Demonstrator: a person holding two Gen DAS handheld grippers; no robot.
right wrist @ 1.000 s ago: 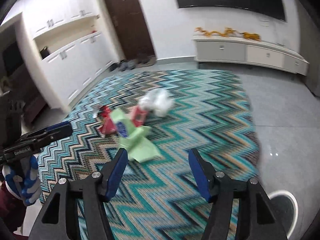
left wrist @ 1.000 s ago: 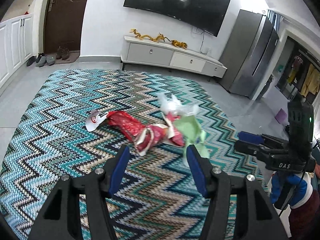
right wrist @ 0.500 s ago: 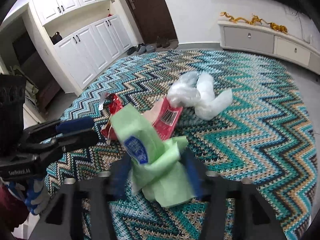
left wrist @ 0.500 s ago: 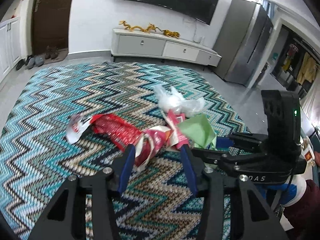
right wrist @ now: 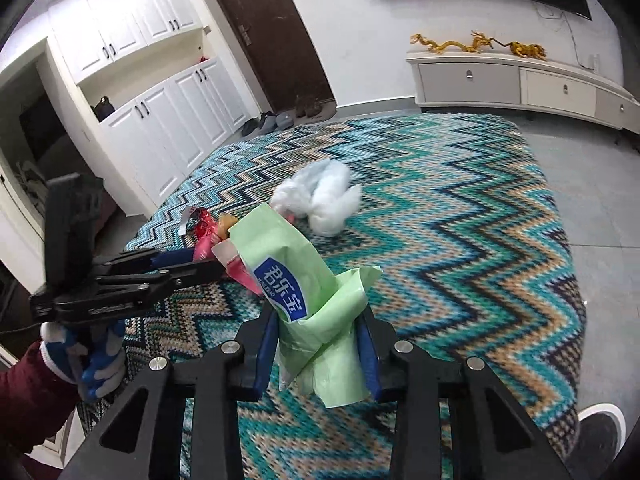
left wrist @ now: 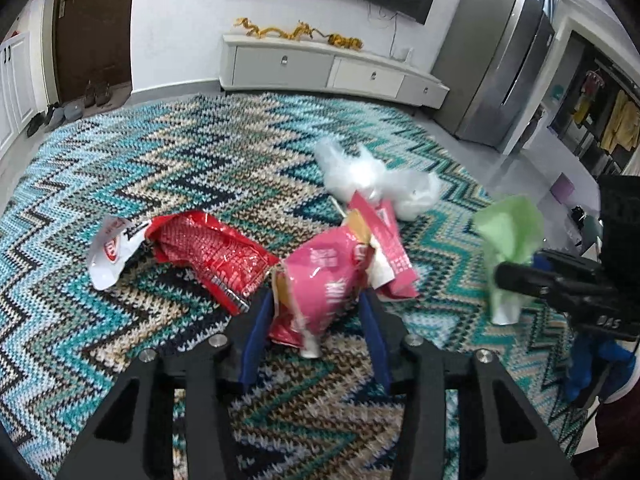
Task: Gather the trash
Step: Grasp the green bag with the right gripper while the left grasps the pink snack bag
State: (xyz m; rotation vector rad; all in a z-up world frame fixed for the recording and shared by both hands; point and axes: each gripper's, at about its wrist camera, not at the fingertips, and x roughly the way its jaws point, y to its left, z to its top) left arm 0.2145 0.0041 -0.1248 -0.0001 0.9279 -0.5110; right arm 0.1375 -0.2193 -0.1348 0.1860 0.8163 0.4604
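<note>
Rug: zigzag rug (left wrist: 168, 168) carries the litter
Left gripper (left wrist: 316, 340): jaws just closing, pink wrapper (left wrist: 320, 276) between the pads
Right gripper (right wrist: 318, 344): jaws just closing, clamped on green bag (right wrist: 320, 312)
Loose: red wrapper (left wrist: 208, 252), white bag (left wrist: 372, 180) on rug

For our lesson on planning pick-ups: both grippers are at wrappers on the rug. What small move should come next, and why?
Probably lift both together. The right gripper has been closing and pinches the green wrapper; the left gripper has been closing around the pink wrapper. If the pink one slips, close further first.
</note>
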